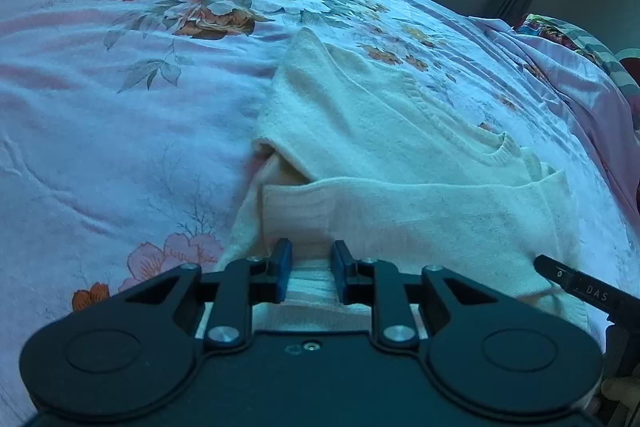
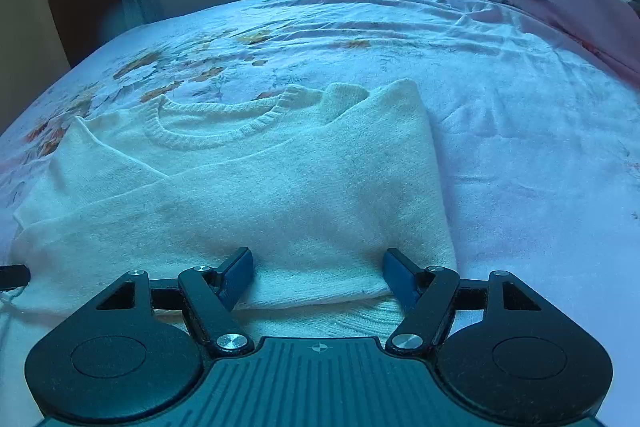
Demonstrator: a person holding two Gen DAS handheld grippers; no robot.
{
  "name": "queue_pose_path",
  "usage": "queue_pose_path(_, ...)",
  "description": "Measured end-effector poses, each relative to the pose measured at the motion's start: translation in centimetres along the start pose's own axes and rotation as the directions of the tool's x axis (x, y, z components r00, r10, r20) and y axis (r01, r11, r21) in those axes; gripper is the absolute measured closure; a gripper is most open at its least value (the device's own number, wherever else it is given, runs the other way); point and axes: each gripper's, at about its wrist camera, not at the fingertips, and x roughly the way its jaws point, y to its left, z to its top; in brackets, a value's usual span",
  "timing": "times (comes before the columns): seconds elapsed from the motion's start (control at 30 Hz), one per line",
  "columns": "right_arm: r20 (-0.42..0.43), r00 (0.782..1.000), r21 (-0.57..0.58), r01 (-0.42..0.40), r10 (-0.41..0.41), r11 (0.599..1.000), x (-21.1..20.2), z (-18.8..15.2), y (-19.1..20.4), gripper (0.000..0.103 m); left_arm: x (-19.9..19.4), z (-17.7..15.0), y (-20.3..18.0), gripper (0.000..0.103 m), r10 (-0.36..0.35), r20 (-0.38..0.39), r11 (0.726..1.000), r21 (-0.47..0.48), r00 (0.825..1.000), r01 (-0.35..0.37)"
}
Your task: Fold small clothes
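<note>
**Both grippers at the sweater's near edge**

I see the cream sweater [image 1: 384, 147] lying partly folded on the floral bedsheet [image 1: 120, 131], one flap laid across the body, neckline toward the far side. My left gripper [image 1: 311, 267] has its jaws slightly apart over the ribbed hem, pinching nothing. My right gripper [image 2: 318, 273] stands wide apart, straddling the folded near edge without pressing it

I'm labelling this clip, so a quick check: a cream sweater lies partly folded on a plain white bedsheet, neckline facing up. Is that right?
Not quite. The bedsheet is not plain white: it is pale with a floral print, as the left wrist view shows. The rest stands: the cream sweater lies partly folded on it, neckline facing up.
</note>
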Motion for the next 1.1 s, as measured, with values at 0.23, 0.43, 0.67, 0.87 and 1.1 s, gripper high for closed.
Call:
queue_pose_path(0.23,0.064,0.998,-0.02,0.005,-0.003,1.0,-1.2,0.9,1.9,0.032,0.5,1.0,-0.1,0.083,0.002,0.017,1.0,-0.002,1.0,-0.002)
queue_pose_path(0.43,-0.017,0.998,-0.047,0.06,-0.061,0.997,2.1,1.4,1.5,0.026,2.1,2.2,0.0,0.083,0.039,0.013,0.999,0.005,0.999,-0.04)
queue_pose_path(0.67,-0.015,0.996,-0.106,0.082,-0.084,0.991,1.9,0.6,2.3,0.024,1.9,0.6,-1.8,0.082,0.109,0.056,0.984,0.138,0.992,-0.116)
queue_pose_path(0.87,0.011,0.996,-0.142,0.092,-0.091,0.986,-0.8,-1.1,3.6,0.024,0.3,-0.5,-2.2,0.081,0.121,0.042,0.976,0.176,0.992,-0.127)
queue_pose_path(1.1,-0.032,0.995,-0.111,0.091,-0.095,0.99,-2.1,-0.4,3.9,0.02,-0.1,-0.5,-2.4,0.074,0.167,0.01,0.974,0.151,0.986,-0.167)
